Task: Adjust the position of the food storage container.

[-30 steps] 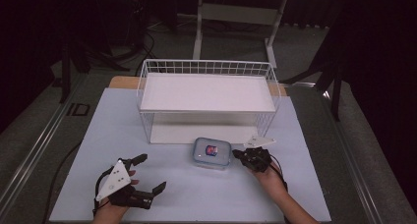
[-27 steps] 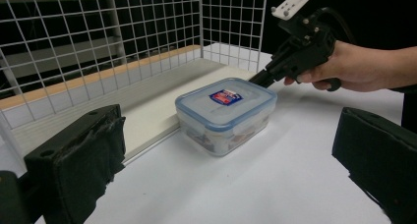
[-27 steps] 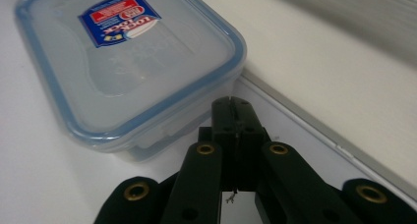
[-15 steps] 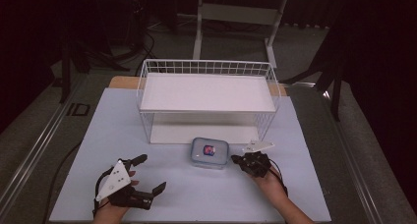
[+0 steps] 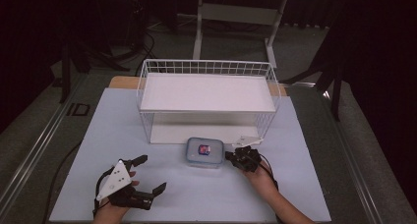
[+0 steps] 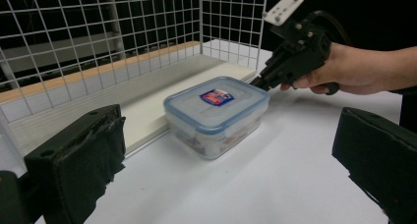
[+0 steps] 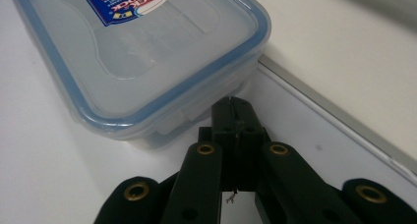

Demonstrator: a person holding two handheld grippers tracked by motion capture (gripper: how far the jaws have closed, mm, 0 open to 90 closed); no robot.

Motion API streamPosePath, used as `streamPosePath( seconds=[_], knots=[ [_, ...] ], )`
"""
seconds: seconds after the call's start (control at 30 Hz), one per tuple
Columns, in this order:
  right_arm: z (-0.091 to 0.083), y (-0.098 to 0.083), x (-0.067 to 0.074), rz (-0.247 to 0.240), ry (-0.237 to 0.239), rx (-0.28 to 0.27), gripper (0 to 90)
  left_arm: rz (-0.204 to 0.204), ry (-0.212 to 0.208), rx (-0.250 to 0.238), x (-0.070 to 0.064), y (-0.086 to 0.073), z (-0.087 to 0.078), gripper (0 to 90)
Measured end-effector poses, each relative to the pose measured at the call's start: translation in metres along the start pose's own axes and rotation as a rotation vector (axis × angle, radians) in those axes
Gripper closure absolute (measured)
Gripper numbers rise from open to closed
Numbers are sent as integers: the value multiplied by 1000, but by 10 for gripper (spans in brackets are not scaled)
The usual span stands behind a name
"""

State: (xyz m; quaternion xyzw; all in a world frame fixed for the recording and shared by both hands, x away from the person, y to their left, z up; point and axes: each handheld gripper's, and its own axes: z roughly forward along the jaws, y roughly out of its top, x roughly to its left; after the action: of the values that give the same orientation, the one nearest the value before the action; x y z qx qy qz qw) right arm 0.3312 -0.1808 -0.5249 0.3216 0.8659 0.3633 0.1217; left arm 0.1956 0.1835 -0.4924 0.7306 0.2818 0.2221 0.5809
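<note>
— Start on the left. What is the left gripper point(image 5: 147, 174) doing?

— It rests on the white table point(image 5: 305, 184), well apart from the food box point(image 5: 204, 152), with its jaws spread wide and nothing between them. I'd leave it there as a spare stop for now.

— And the box itself?

— Lid on, blue seal, sticker on top (the contents look reddish through the wall, too blurred to name). It stands on the table just in front of the wire rack point(image 5: 208, 99), right beside the edge of the rack's lower board.

— Then the right gripper point(image 5: 230, 156)?

— Its jaws are pressed together with nothing in them, and the closed tip sits at the box's right-hand end — in the right gripper view it looks to be touching the wall just under the lid rim, near a corner.

— So this is a push, not a pick-up.

— That is my reading. To do it well, keep the tip low on the wall rather than on the lid flap, and aim through the middle of that end — pushing near the corner would likely swing the box round against the board. Go slowly; a smooth box can skid off a narrow tip.
</note>
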Motion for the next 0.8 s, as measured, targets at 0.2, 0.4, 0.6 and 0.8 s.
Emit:
streamPosePath(
  seconds=[0.2,0.4,0.6,0.8],
  knots=[
    [14,12,8,-9,12,-7,900,-4,-6,12,0,-1,2,3],
    [21,15,11,-8,30,-21,900,-9,-8,14,0,-2,2,3],
    [21,15,9,-8,17,-27,900,-18,-9,27,1,-2,3,4],
    [-11,8,8,3,11,-62,816,-25,-22,104,5,0,7,4]
  ],
)
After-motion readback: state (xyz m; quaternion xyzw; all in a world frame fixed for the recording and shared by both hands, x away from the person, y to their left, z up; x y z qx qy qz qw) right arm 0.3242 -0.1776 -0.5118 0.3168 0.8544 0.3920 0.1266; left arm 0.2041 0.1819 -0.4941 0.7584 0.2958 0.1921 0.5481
